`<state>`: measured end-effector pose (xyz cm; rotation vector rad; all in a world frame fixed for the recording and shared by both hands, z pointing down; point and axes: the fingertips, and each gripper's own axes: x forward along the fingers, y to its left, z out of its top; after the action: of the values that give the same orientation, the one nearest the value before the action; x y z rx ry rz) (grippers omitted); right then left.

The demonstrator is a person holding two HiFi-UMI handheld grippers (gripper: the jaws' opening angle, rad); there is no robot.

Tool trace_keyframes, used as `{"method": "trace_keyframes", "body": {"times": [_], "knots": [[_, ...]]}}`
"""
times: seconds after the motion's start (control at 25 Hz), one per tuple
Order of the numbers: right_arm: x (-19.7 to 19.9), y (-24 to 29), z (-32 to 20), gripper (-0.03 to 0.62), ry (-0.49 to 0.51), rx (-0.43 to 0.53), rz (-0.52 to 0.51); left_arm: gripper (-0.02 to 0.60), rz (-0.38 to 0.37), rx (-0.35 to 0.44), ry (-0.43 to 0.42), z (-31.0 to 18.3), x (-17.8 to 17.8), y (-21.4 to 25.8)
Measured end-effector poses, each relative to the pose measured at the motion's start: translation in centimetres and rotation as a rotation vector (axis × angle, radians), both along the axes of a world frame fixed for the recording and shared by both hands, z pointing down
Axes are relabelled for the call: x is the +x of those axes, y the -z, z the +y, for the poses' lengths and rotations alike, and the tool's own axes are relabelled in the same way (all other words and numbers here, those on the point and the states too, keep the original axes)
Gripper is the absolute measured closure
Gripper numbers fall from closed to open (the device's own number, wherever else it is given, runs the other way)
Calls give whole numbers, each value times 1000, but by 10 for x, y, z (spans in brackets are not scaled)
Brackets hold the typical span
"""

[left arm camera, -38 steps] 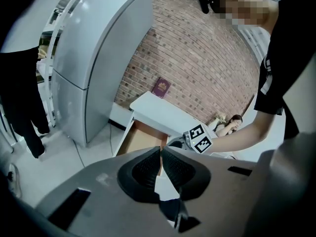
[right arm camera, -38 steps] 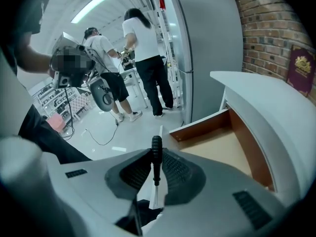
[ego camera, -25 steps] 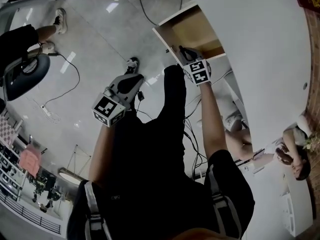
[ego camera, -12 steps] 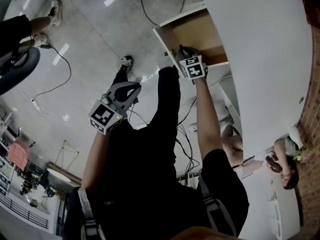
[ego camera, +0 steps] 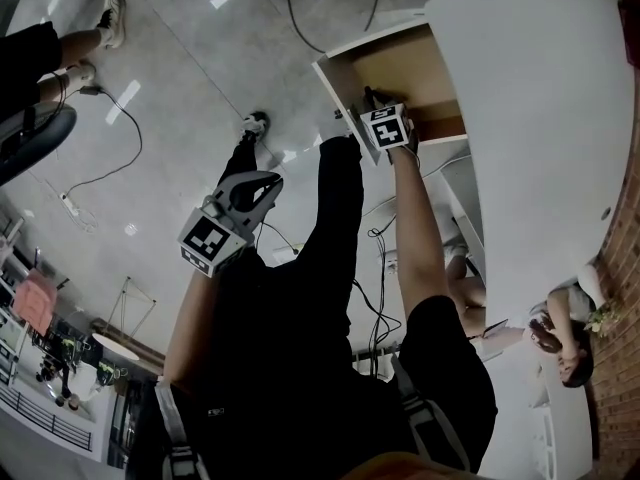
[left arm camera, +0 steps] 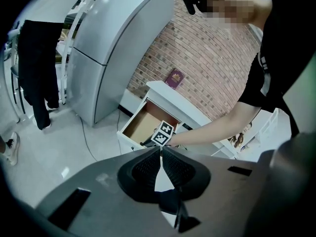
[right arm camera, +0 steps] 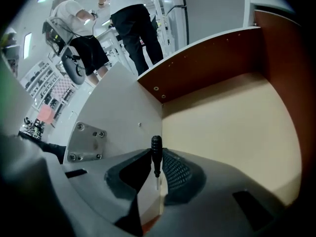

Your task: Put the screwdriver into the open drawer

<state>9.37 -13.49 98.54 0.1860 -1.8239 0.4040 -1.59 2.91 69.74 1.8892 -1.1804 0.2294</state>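
Black screwdriver (right arm camera: 156, 147) sat pinched in the right gripper (right arm camera: 157, 157) over the drawer (right arm camera: 222, 122); left gripper (left arm camera: 161, 154), at eight o'clock, was pressed together

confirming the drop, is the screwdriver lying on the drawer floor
No, the screwdriver is clamped in the right gripper, and the floor of the drawer beyond it is bare.

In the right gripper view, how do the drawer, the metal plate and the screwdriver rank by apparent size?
1. drawer
2. metal plate
3. screwdriver, thin, though nearest the camera; the last two look fairly close.
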Motion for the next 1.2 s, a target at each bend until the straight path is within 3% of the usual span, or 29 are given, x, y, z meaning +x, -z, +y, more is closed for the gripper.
{"method": "trace_keyframes", "body": {"times": [0.76,1.2], "knots": [[-2,-31,-6,467,61,-9,67,558,12,-22,29,8,-10,-11],[12,20,-3,468,5,5,41,558,1,20,-36,5,-6,18]]}}
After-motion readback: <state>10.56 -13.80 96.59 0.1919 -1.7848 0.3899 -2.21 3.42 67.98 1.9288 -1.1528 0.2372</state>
